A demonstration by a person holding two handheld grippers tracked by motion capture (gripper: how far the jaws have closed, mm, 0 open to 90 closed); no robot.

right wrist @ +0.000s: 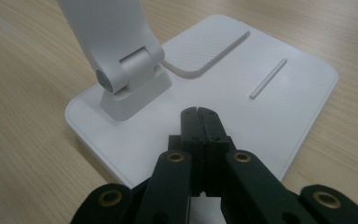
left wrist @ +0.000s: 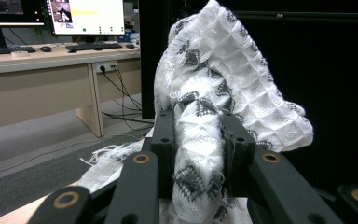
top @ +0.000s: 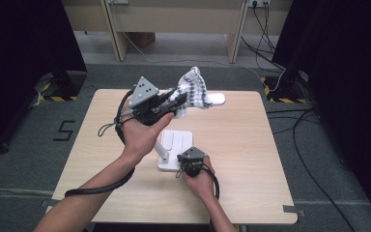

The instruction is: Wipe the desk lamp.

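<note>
From above: my left gripper (top: 176, 99) is raised over the far half of the table (top: 251, 159), jaws clamped on a white cloth (top: 194, 87) with a dark pattern, which is draped over the head of the white desk lamp (top: 217, 98). My right gripper (top: 192, 161) sits low at the near edge of the lamp base (top: 179, 141), in the middle of the table, with my hand wrapped around it.

Left gripper view: the cloth (left wrist: 223, 79) rises in a bunched fold straight up between my jaws, pinched tight from both sides, loose fabric spilling right and down behind them. A desk with a monitor (left wrist: 86, 16) stands far off to the left.

Right gripper view: my right gripper (right wrist: 199, 114) has its jaws pressed together with nothing between them, tips resting over the white lamp base (right wrist: 284, 93), just beside the hinge (right wrist: 126, 74) where the lamp arm (right wrist: 102, 23) goes up.
</note>
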